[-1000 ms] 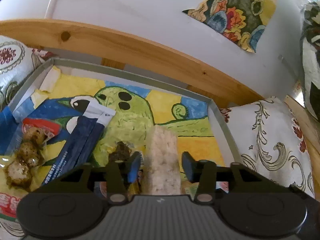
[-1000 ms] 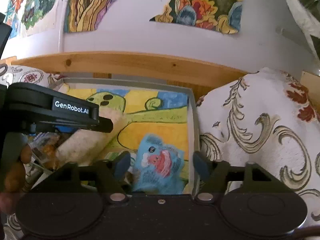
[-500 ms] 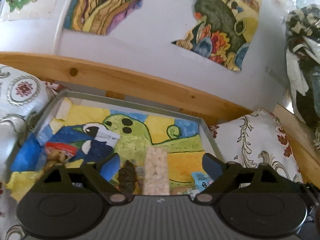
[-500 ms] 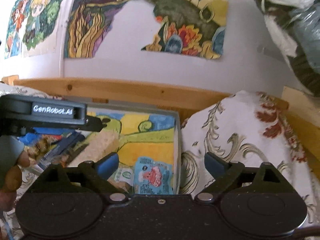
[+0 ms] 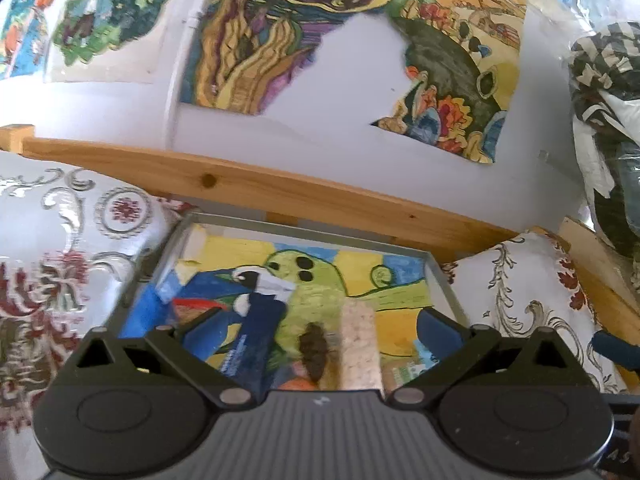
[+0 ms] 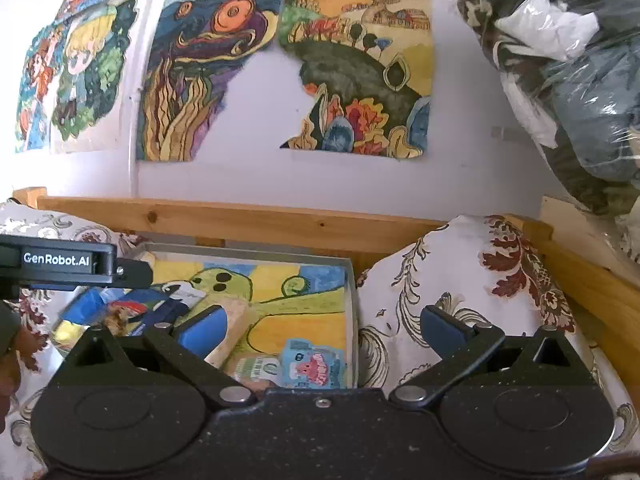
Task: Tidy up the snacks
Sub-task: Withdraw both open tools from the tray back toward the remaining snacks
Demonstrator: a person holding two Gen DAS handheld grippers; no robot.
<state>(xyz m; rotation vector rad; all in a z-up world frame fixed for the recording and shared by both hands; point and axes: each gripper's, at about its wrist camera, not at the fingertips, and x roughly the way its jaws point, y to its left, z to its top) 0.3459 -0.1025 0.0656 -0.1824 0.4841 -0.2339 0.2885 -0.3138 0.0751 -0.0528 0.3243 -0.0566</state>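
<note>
Both grippers above the tray [image 5: 436, 276], jaws spread wide, nothing held. Left gripper [image 5: 320, 328] looks down on a pale rice-cracker bar [image 5: 358, 344], a dark brown snack [image 5: 314, 350] just beside it on its left, and a navy pouch [image 5: 256, 332] further left. Right gripper [image 6: 324, 328] sits over the tray's right end; light-blue packet [image 6: 310, 364] and green-white packet [image 6: 256, 370] lie side by side near the right wall. Patterned cushion [image 6: 460, 280] just outside that wall.
</note>
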